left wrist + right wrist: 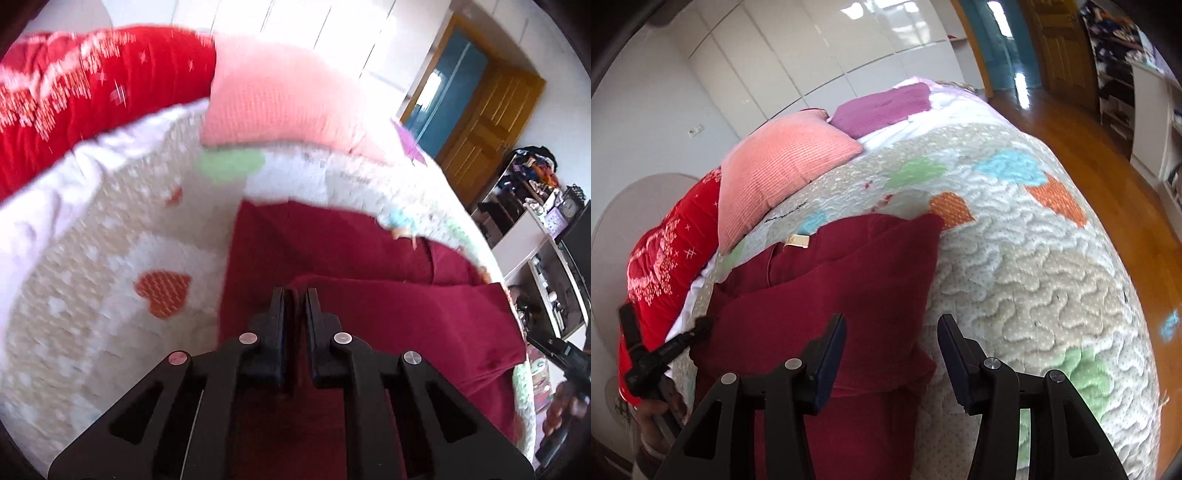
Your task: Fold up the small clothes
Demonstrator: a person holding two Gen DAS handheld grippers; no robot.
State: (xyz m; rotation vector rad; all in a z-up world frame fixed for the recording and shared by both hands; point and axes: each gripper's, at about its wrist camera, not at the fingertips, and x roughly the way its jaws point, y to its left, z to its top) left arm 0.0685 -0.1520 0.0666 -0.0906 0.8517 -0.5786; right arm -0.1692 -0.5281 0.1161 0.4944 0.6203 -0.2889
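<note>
On the patchwork quilt (pixel 1034 258), just this side of the pink pillow (pixel 775 177), lies the dark red garment (pixel 842 266) I am folding. It sits partly doubled over, one layer lapped across another, with a small pale label (pixel 798 240) showing near the edge that faces the pillow.

My left tongs (pixel 294 295) are pinched nearly closed on a raised fold of that garment, the cloth bunched between the two fingers. My right tongs (pixel 892 325) stand wide apart with nothing in them, poised over the garment's near edge, on the side away from the pillow; one finger is over cloth, the other over bare quilt. In the right view my left tongs (pixel 701 326) appear at the garment's far left corner.

I judge the cloth soft, limp and light, a thick knit or fleece by its matte look. It will sag and drape from wherever I hold it and will not keep a crease unaided. A single pinch will let the rest trail, so I would take it at two corners or along one hem, both layers together, gripping well into the cloth so it cannot slip out. The quilt's bumpy surface may drag at it slightly.
</note>
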